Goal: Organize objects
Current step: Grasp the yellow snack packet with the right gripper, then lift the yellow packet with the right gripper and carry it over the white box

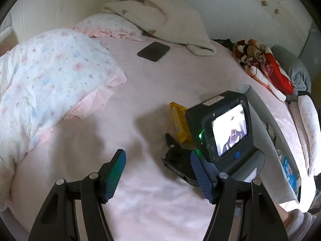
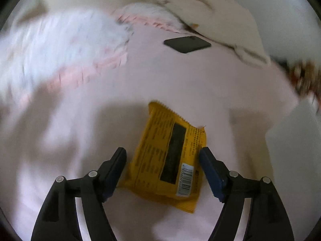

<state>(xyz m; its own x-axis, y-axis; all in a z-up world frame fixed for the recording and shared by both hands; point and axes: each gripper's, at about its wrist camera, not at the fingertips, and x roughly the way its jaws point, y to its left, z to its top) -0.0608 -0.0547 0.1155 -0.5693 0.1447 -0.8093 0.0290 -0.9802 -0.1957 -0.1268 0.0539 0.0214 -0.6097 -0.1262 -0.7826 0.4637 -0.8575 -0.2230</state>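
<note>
Closest to my left lens, the left hand-held gripper (image 1: 157,172) fills the bottom of the frame with its jaws apart over bare pink bed sheet (image 1: 140,84), grasping nothing. Right of centre I see the back of the right hand-held gripper (image 1: 180,140), its little screen lit, tipped down over a yellow snack packet (image 1: 179,123) that pokes out behind it. A dark flat pad (image 1: 153,51) lies at upper centre, a floral quilt (image 1: 54,76) at the left, a cream blanket (image 1: 164,20) at the top, and a white bin (image 1: 266,132) stands at the right edge of the bed.

Through my right lens, blurred toward the edges, the right hand-held gripper (image 2: 163,170) is released, both fingers clear of the wrapper. The yellow snack packet (image 2: 168,156) lies flat on the sheet between them at lower centre, nearer the right finger. Its long axis runs from the upper left toward the lower right of the frame, skewed a little against the fingers' line. The pad (image 2: 187,44) sits well away at upper centre.

I judge the right hand far better placed than the left to take the packet, closing across its short width.
</note>
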